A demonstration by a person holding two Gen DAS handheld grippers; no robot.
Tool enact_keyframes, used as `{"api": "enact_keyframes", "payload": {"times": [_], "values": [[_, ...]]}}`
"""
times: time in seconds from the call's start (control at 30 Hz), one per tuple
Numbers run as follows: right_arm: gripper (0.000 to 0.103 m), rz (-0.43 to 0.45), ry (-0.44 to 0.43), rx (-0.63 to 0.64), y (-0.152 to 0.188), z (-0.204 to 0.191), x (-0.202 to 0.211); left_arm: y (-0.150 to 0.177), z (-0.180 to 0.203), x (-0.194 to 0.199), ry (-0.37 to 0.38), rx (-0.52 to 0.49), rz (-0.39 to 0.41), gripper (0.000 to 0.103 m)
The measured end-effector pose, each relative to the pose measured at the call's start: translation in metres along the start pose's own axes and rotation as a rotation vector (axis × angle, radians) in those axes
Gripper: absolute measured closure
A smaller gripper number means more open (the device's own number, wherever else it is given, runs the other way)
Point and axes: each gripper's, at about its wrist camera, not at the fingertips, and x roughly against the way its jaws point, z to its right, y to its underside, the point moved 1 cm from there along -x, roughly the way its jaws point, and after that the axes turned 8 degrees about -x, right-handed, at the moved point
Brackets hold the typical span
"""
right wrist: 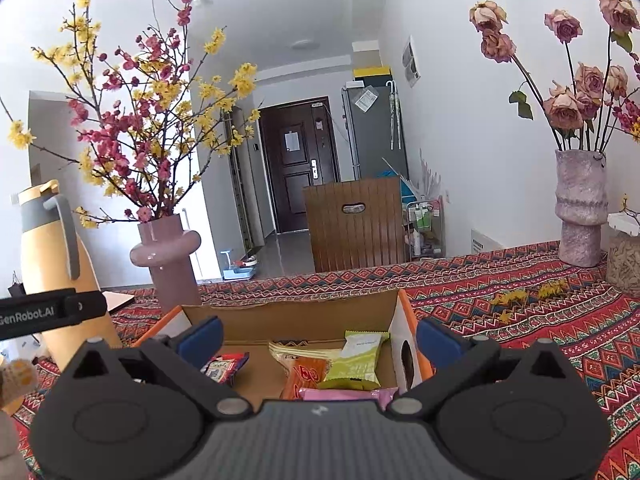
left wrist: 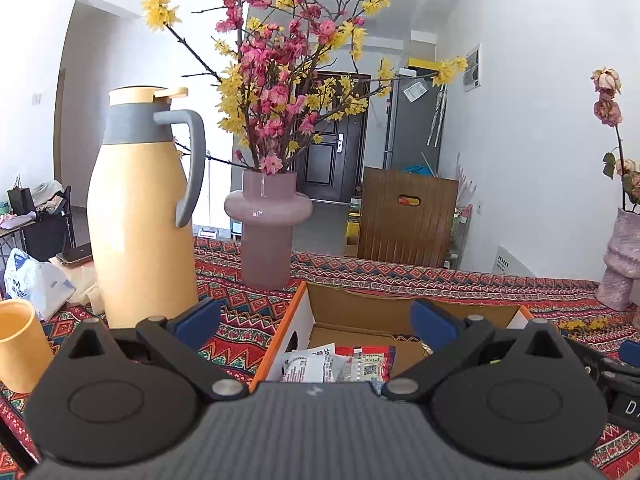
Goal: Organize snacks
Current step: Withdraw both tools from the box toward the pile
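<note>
Jaws on our left gripper (left wrist: 316, 322) and right gripper (right wrist: 320, 334) stand wide apart, holding nothing. We see snack packets (right wrist: 354, 362) lying flat inside the cardboard box (right wrist: 296, 314), long axes running away from us.

A lived-in home: patterned tablecloth (right wrist: 520, 280), flower vases (left wrist: 267, 224), thermos jug (left wrist: 140, 208), front door (right wrist: 294, 164), fridge (right wrist: 372, 132).

Cardboard box (right wrist: 288, 312) matt; snack packets (right wrist: 354, 360) glossy plastic; tablecloth (right wrist: 560, 320) woven; vase (left wrist: 266, 216) glossy.

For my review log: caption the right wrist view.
Open right gripper above cardboard box of snack packets.
</note>
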Motion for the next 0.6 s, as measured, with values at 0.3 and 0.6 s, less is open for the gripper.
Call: {"api": "enact_keyframes", "payload": {"times": [0.3, 0.6], "values": [[0.0, -0.03, -0.032, 0.032, 0.014, -0.002, 0.042, 0.014, -0.014, 0.039, 0.066, -0.029, -0.012, 0.0], [0.0, -0.087, -0.023, 0.032, 0.038, 0.005, 0.064, 0.038, -0.03, 0.057, 0.089, -0.051, -0.041, 0.0]]}}
